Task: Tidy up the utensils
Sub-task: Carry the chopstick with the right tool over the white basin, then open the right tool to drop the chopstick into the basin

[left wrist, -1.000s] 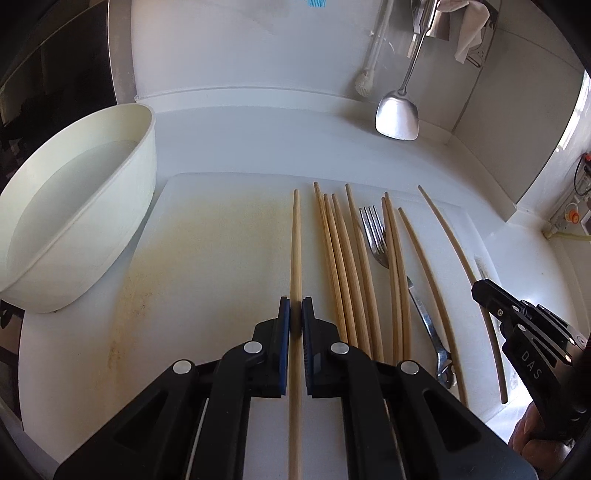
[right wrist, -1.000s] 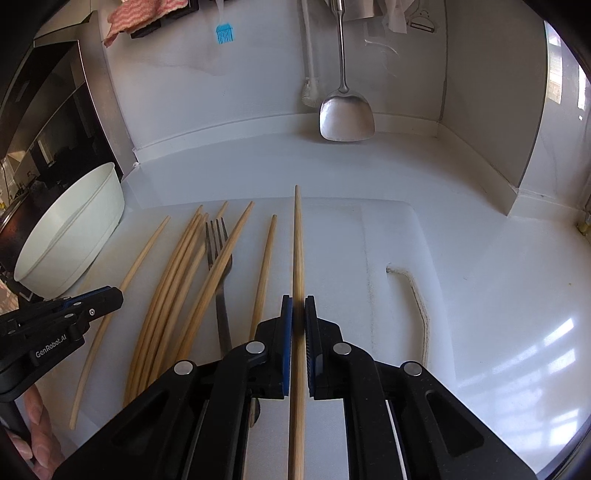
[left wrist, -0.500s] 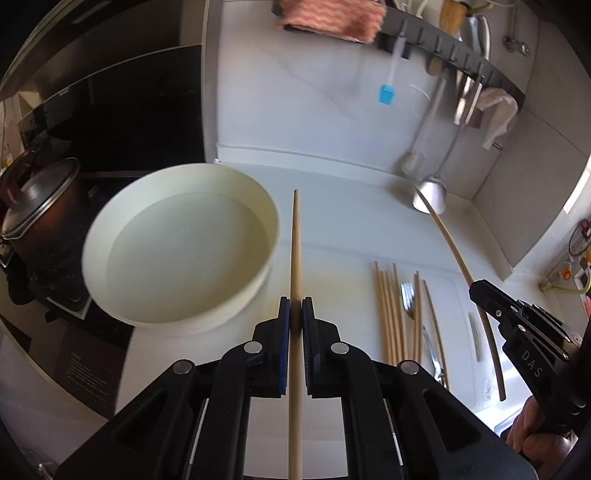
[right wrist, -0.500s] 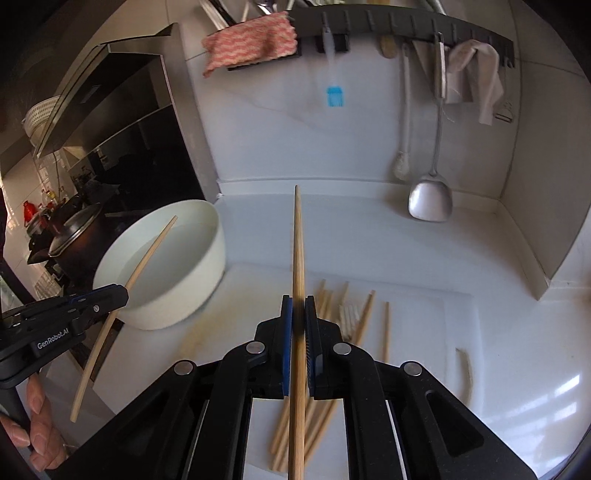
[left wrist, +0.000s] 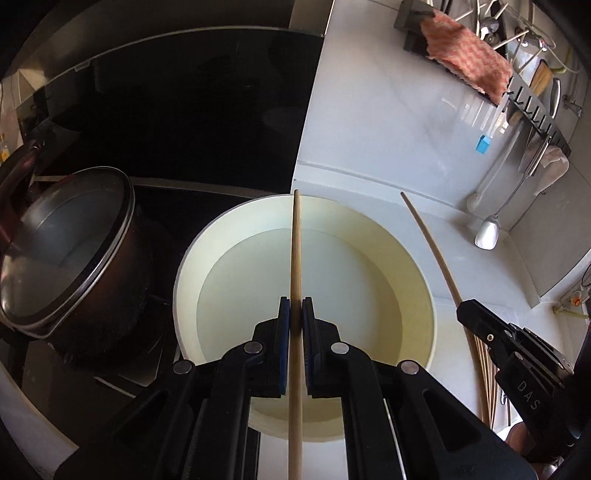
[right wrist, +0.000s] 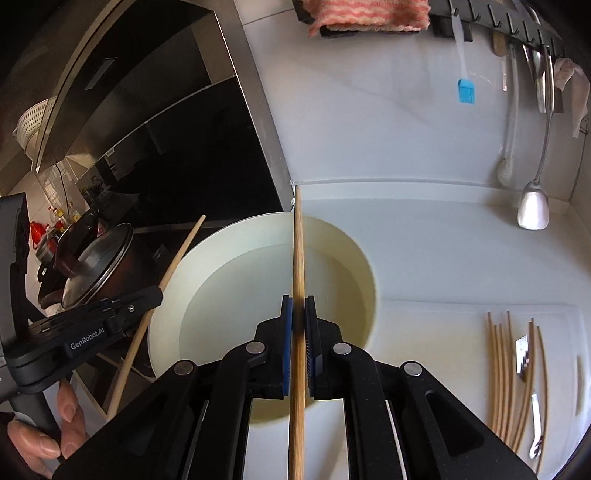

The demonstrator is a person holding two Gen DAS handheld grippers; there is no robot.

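My left gripper (left wrist: 295, 306) is shut on a wooden chopstick (left wrist: 296, 251) and holds it above the cream basin (left wrist: 428, 295), which has water in it. My right gripper (right wrist: 298, 306) is shut on another chopstick (right wrist: 298, 251), also over the basin (right wrist: 166, 314). The right gripper's chopstick shows in the left wrist view (left wrist: 432, 247); the left gripper's chopstick shows in the right wrist view (right wrist: 177, 258). Several chopsticks (right wrist: 498, 369) and a fork (right wrist: 524, 354) lie on the white cutting board (right wrist: 443, 332) at the right.
A dark pot with a glass lid (left wrist: 62, 251) stands on the black stove left of the basin. A wall rail holds a pink cloth (right wrist: 369, 14), a blue brush (right wrist: 466, 90) and a steel spatula (right wrist: 533, 206). The white counter (right wrist: 443, 251) runs behind the board.
Both grippers have swung left from the cutting board with their chopsticks and now hold them over the basin. The basin has come to the centre of both views.
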